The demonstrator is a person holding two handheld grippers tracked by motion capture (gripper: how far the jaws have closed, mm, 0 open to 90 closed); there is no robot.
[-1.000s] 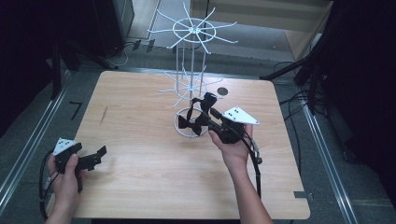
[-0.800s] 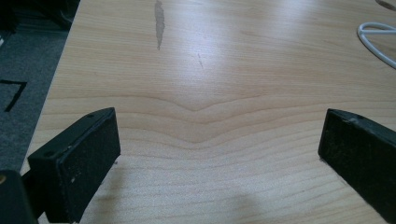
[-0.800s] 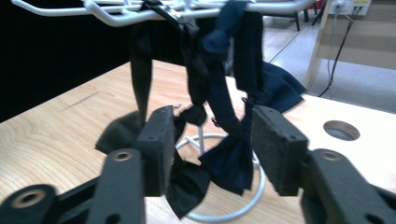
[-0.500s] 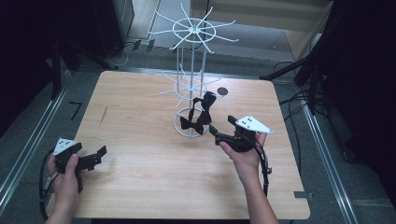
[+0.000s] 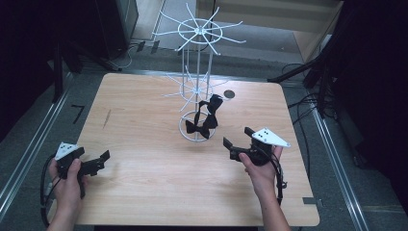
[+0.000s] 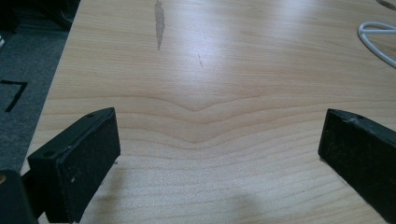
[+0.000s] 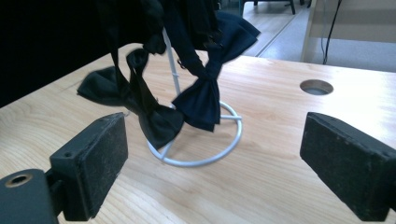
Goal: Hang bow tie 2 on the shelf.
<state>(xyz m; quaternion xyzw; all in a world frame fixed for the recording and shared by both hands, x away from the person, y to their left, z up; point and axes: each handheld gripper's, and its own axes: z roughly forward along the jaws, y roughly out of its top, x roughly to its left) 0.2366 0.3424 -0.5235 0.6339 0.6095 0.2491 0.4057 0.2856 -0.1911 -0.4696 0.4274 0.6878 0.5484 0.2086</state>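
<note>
One wooden table (image 5: 144, 192); one white wire rack (image 5: 198, 33) (two spoked tiers, ring base); two black bow ties (image 5: 202, 120) hanging on it; two handheld grippers, left (image 5: 98, 161), right (image 5: 236, 139); one round table hole (image 5: 229, 94).

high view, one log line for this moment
right tongs: open, empty | left tongs: open, empty | black fabric bow ties: hanging on white wire stand

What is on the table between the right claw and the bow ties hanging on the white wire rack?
Nothing: in the high view, bare wood separates the right claw from the bow ties on the rack.
</note>
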